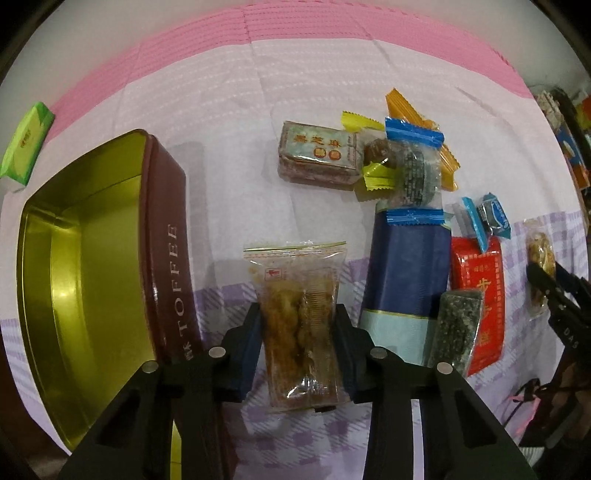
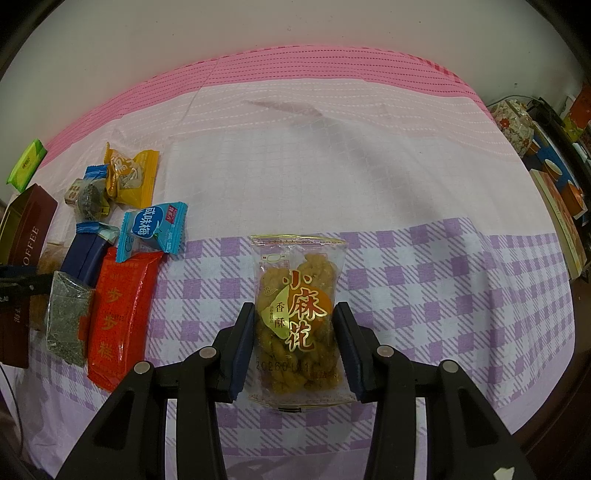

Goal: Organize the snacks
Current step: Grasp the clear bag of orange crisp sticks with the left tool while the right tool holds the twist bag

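Left claw (image 1: 298,345): my pads are clamped on a clear twist-snack packet (image 1: 297,321).
Right claw (image 2: 294,345): gripping a labelled twist-snack bag (image 2: 298,314).
Toffee tin (image 1: 88,266): open, just left of my left claw.
Snack pile (image 1: 406,206): right of it.

A cloth (image 2: 369,177) banded pink, pale and lilac check covers the surface. A plain off-white wall (image 2: 258,26) rises at twelve o'clock. Stacked books (image 2: 565,206) sit at three o'clock.
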Available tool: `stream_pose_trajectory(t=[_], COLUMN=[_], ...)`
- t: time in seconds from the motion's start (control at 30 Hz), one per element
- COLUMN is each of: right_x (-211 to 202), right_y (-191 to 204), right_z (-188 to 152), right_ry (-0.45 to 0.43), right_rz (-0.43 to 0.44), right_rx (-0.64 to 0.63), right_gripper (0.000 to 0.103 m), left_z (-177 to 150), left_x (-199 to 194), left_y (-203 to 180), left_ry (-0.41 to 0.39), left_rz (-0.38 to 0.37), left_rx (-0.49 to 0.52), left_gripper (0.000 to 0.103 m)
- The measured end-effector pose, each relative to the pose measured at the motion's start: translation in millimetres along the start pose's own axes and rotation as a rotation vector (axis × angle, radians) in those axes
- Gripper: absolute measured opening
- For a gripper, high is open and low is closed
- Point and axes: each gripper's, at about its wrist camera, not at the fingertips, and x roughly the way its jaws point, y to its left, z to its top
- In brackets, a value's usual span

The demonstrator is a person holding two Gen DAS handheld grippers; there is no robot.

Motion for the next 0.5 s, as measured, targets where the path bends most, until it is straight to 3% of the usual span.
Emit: stream_pose_trajectory(t=[0.5], right_x=[0.5], right_y=[0.1], right_z=[0.5], right_ry=[0.005], right_rz=[-0.002], right_rx=[0.001], right_gripper=[0.041], left_z=[-23.5], left_x=[-62.6], left_y=[20.4], left_ry=[-0.114], left_rz=[0.016], left_rx=[0.012], left_gripper=[0.038])
